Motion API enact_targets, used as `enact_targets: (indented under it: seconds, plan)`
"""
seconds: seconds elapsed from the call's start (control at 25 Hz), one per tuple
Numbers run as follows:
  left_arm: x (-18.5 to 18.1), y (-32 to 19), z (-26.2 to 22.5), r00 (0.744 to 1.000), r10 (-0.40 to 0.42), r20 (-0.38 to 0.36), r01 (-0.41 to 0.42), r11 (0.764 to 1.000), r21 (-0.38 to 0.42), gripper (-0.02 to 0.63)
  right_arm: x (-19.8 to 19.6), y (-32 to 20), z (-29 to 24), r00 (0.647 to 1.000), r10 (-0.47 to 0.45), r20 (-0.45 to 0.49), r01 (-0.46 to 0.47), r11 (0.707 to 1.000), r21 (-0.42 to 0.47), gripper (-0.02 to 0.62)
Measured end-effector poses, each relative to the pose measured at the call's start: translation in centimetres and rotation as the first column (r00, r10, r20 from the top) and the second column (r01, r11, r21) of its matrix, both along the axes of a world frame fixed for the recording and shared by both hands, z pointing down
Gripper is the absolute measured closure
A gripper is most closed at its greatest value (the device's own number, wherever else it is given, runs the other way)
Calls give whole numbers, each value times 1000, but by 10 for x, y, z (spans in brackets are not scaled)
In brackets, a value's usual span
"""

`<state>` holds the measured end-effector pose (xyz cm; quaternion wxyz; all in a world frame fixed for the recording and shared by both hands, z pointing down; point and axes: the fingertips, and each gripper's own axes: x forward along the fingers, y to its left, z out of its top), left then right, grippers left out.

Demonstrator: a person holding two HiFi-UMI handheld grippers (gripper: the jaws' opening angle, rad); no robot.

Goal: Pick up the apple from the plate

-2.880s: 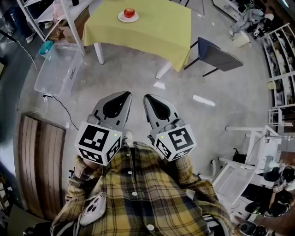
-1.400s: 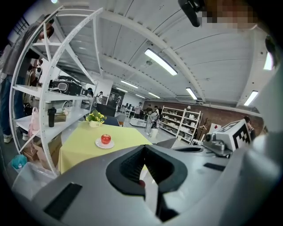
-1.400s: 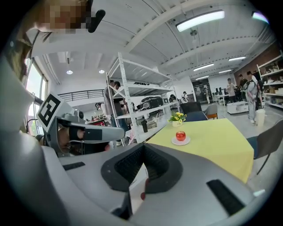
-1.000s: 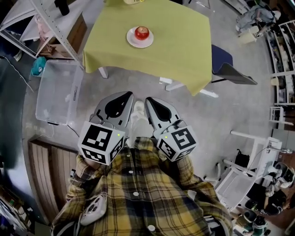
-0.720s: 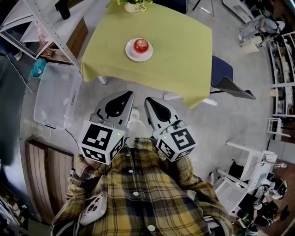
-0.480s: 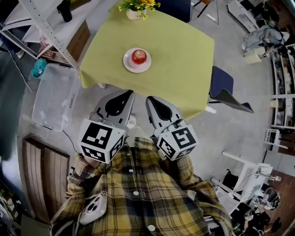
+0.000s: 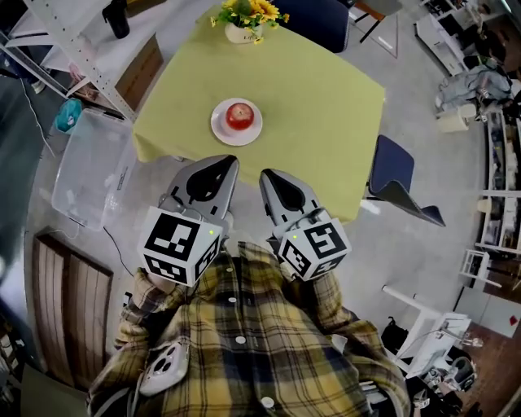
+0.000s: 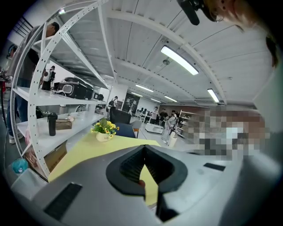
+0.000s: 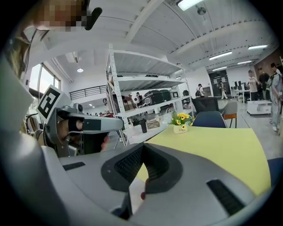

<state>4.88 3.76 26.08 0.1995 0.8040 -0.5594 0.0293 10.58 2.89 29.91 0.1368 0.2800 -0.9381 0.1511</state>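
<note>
A red apple point(image 7: 239, 115) sits on a white plate point(image 7: 218, 127) near the front left of a table under a yellow-green cloth point(image 7: 326, 98). Both grippers are held side by side in front of the person's plaid shirt, short of the table's near edge. The left gripper point(image 7: 227, 161) is shut and empty, its tips pointing towards the plate. The right gripper point(image 7: 265, 175) is also shut and empty. In the left gripper view a sliver of the apple point(image 8: 141, 182) shows through the gap behind the left gripper's point(image 8: 144, 146) tips. The right gripper view shows the same sliver of apple point(image 9: 142, 194) behind the right gripper's point(image 9: 143, 145) tips.
A pot of yellow flowers point(image 7: 244, 18) stands at the table's far edge. A dark blue chair point(image 7: 399, 175) is at the table's right, another point(image 7: 313, 20) behind it. A clear plastic bin point(image 7: 85, 167) and white shelving point(image 7: 73, 49) lie to the left, a slatted wooden panel point(image 7: 69, 318) on the floor beside them.
The table, plate and apple have drawn nearer, down the head view, as the person walked up. Both grippers kept their side-by-side pose and stayed shut.
</note>
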Motion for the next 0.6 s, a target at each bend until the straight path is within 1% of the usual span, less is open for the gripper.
enact_targets:
  seconds: [0.12,0.24,0.4,0.6]
  plan:
    - [-8,-11,3,1000,-7,-5,6,1000,-6,600,-7,-8,4,1000,-3,0,3,1000,-11,598]
    - [-20,-25,8,1000,8,-2,-8,1000,-9,600,-20,-20,9,1000,9,-2,-9,1000,-16,598]
    - [-45,-53,15,998,56,-3,-56,998,-20,600,-43,-46,14,998,55,-12,-56,998,-22,598]
    - [-77,-100,13,992,124,-3,-124,992,-22,600,-75,-89,13,992,123,-22,-123,992,-19,598]
